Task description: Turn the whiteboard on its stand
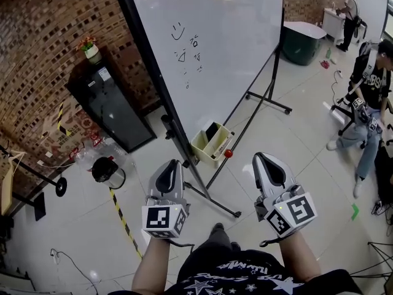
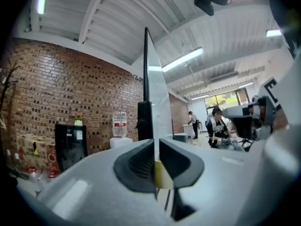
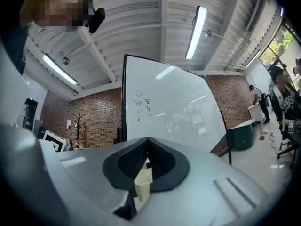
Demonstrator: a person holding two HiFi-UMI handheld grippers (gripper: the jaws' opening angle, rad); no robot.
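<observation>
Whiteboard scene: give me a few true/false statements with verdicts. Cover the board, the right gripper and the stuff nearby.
1. The whiteboard has handwriting on the face seen in the head view. True.
2. The right gripper is clamped on the board's frame. False: it is short of the board, with its jaws together on nothing.
3. A potted plant stands on top of the black cabinet by the brick wall. True.
4. The beige tray at the board's lower edge is empty. False: a dark object sits in it.
</observation>
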